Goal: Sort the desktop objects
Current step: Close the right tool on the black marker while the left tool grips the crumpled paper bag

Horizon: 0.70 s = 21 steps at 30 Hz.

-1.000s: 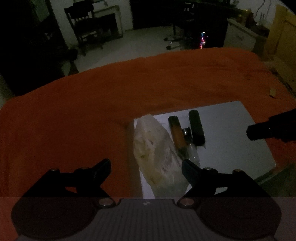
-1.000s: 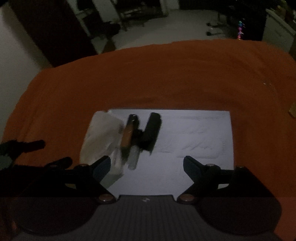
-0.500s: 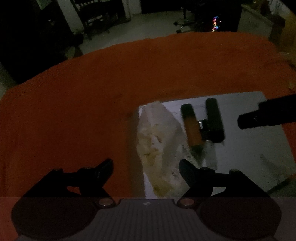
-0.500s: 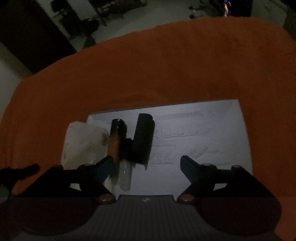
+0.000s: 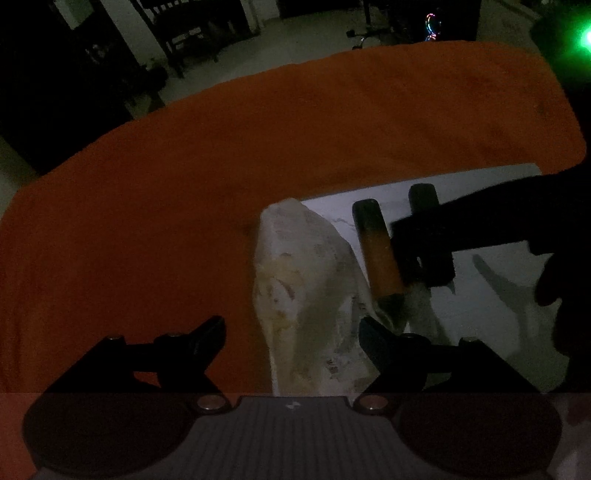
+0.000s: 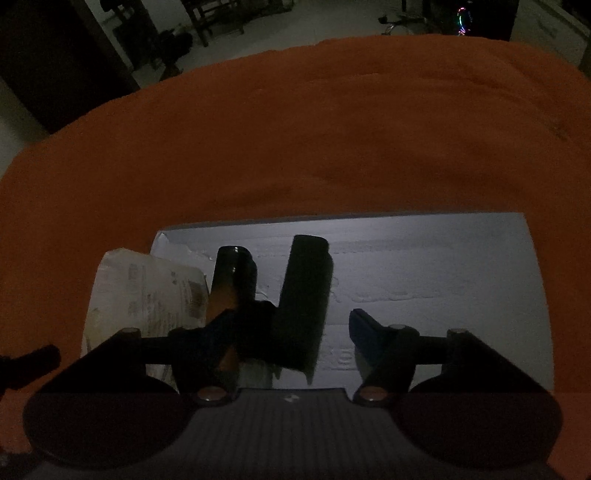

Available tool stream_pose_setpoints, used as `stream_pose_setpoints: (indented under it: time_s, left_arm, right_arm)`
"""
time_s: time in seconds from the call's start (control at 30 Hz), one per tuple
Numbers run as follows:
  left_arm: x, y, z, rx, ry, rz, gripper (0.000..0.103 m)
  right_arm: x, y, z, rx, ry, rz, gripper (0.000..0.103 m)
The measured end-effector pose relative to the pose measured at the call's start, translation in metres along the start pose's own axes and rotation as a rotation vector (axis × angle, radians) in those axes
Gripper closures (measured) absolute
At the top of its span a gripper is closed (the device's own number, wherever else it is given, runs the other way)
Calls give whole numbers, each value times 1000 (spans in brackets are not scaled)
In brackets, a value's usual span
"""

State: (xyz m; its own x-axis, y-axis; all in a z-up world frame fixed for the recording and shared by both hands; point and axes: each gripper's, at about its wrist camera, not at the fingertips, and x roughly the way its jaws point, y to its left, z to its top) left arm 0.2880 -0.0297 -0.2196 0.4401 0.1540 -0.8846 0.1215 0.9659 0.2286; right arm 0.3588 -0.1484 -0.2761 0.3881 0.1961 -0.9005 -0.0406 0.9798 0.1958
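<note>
Now, the scene is very dark, so many details are hard to read.

Left gripper (image 5: 291,332): its two fingers stand wide apart and hold nothing. It hovers low over the near end of the plastic bag, at the left edge of the white board.

Right gripper (image 6: 291,325): its fingers are also spread wide, with nothing between the pads. The left finger (image 6: 218,325) covers the lower part of the amber tube; I cannot tell if it touches it. In the left wrist view this gripper comes in from the right as a black shape (image 5: 480,225) over the black bar.

Plastic bag (image 5: 310,295): crumpled, pale and half transparent. It lies on the left edge of the white board and partly on the cloth. Its content is not clear.

Amber tube (image 5: 376,247): it has a dark cap at the far end and lies just right of the bag.

Black bar (image 6: 303,302): it lies just beside the tube, nearly parallel. Its near end is cut off by the gripper body.

Clear small item (image 5: 417,299): near the tube's lower end, blurred and mostly hidden.

White board (image 6: 443,266): flat on the orange cloth (image 6: 295,140).

Background: dark room, a chair (image 5: 184,29) and coloured lights (image 5: 430,26), hardly visible.
</note>
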Motion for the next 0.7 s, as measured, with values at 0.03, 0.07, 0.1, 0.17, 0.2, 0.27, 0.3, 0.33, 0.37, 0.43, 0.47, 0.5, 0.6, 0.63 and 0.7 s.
stream_pose_setpoints:
  time_s: [0.03,0.07,0.1,0.17,0.2,0.27,0.3,0.33,0.37,0.43,0.47,0.5,0.6,0.63,0.7]
  left_arm:
    - [1,-1,1,-3,5,2,26]
    - [2,-3,1,-5,12,-1,26]
    - [2,-4,1,-6,17,-4,26]
    - [2,-9,2,2,16,-1,26]
    - [1,-11,2,8,14,3,26]
    - [1,-15,3,18,15,7,26]
    - [1,-16,3,21,15,11,26]
    - [2,-18,4,23,13,15,26]
    - [2,-19,4,24,11,17,26]
    - [4,-21,6,23,12,14,27]
    - [5,-20,6,12,18,1,27]
    - [6,-19,7,1,21,-12,29]
    - [11,-16,7,-20,40,-27,36]
    - [13,-15,6,-28,46,-30,40]
    - [17,-9,4,-56,64,-53,58]
  right_arm:
    - [1,-2,0,9,0,2,33]
    - [3,-3,1,15,-1,6,33]
    - [4,-4,0,16,-4,9,34]
    - [7,-5,-1,9,-13,1,36]
    - [8,-5,-2,1,-13,-10,37]
    - [11,-5,-5,-8,-16,-16,37]
    - [11,-7,-6,-3,-18,-5,37]
    - [12,-8,-6,2,-17,3,38]
    - [12,-9,-7,8,-14,12,40]
    - [12,-12,-8,22,-10,37,48]
    - [11,-15,-9,32,-8,53,53]
    - [10,-18,-9,43,-6,65,54]
    - [6,-27,-8,57,-4,83,59]
    - [5,-29,-8,57,-4,87,60]
    - [4,-30,-8,53,-4,89,63]
